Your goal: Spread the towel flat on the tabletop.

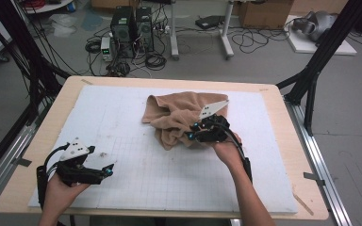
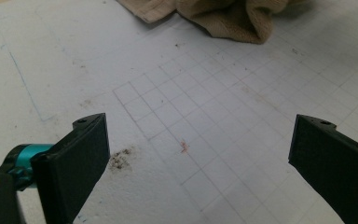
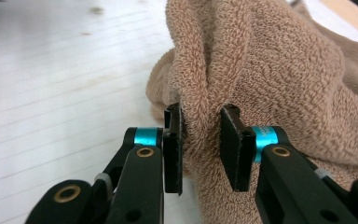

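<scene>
1. Because we want a firm hold on the cloth before moving it, we have brought the right gripper [image 3: 200,135] onto a raised fold of the crumpled tan terry-cloth towel [image 1: 179,115]; in the right gripper view its two black jaws stand narrow, with the pile pinched between the pads.
2. Since a fold standing up from the heap gives the jaws something to bite, we judge that this ridge was chosen over a flat part lying on the board.
3. While the right hand [image 1: 227,149] works at the heap's near right edge, we keep the left gripper [image 1: 104,172] low over the bare white gridded foam board [image 1: 122,141], well apart from the towel, with its jaws wide and nothing between them. We read this as waiting to take a second edge once the cloth is raised.
4. As for the towel, it lies bunched on the far middle of the board, right of centre, on the pale wooden table [image 1: 283,136].
5. Its surface is looped and nubby, soft-looking, a uniform warm tan, with deep creases and rounded lobes.
6. One hemmed flat edge shows at the top of the left gripper view [image 2: 149,9], lying on the board.
</scene>
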